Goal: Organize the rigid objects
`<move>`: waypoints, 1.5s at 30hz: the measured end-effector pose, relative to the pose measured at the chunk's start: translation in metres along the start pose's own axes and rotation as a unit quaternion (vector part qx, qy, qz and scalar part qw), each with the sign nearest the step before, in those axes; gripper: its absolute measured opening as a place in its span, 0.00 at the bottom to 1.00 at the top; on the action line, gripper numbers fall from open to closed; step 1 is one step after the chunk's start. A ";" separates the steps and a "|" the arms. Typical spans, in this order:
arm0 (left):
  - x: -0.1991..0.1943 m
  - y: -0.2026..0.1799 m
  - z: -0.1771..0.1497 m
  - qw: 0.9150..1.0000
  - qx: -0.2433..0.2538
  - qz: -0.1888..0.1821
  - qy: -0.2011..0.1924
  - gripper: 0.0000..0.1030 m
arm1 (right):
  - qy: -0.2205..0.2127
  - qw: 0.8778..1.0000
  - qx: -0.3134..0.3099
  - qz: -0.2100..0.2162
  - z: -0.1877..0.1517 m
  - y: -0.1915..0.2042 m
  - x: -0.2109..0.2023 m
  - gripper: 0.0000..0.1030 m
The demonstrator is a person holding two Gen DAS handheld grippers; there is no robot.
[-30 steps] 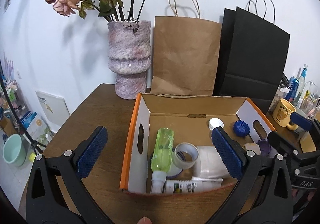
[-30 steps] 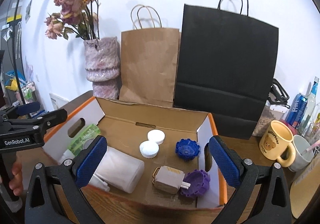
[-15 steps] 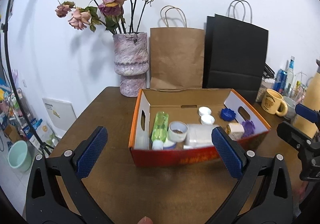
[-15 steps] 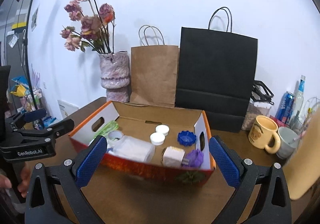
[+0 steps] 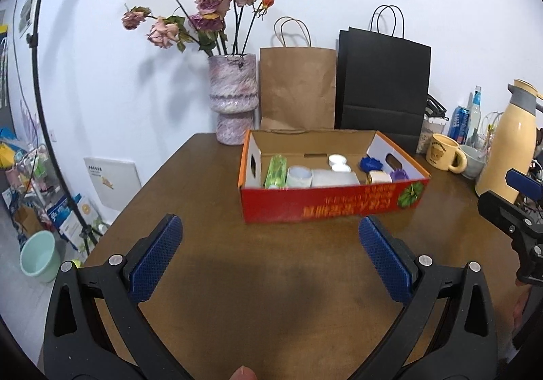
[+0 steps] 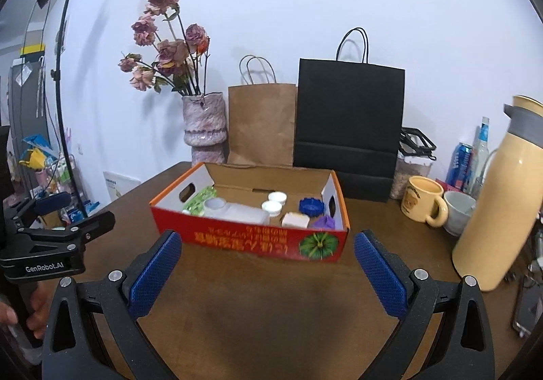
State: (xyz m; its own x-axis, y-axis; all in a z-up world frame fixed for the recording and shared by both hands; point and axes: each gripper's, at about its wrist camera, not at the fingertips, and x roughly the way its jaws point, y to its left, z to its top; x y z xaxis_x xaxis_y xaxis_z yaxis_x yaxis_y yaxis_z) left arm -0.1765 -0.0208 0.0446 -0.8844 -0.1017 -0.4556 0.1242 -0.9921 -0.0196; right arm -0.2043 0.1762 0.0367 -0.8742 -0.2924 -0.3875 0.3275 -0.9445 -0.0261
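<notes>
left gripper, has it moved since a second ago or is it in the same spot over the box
Yes. The left gripper has pulled back toward the person: the cardboard box that sat between its fingers now lies well ahead of them.

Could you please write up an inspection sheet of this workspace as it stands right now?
Surface: brown wooden table, bare in front of the box.
Job's things: red cardboard box holds a green bottle, tape roll, white packet, two white caps, blue cap, purple cap and a beige block.
Clutter: flower vase, brown bag, black bag, yellow mug, grey cup, cream flask, cans and bottles behind.
Grippers: left gripper and right gripper both open, empty, short of the box.
Cables: nothing seen on the table.
Surroundings: white wall, light stand, floor clutter at left.
</notes>
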 end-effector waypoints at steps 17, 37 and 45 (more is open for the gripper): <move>-0.051 -0.001 -0.050 1.000 0.003 -0.007 0.008 1.00 | 0.020 1.000 0.001 0.003 -0.053 0.025 -0.052 1.00; -0.065 -0.002 -0.059 1.000 0.003 -0.012 0.006 1.00 | 0.021 1.000 0.004 0.000 -0.057 0.027 -0.064 1.00; -0.066 -0.002 -0.059 1.000 0.004 -0.016 0.007 1.00 | 0.022 1.000 0.005 0.000 -0.058 0.028 -0.064 1.00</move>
State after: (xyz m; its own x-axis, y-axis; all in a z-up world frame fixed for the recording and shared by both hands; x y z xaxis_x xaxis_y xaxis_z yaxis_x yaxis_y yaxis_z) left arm -0.0922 -0.0080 0.0219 -0.8811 -0.0696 -0.4677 0.0930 -0.9953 -0.0271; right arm -0.1182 0.1775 0.0077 -0.8576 -0.2860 -0.4276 0.3241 -0.9459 -0.0175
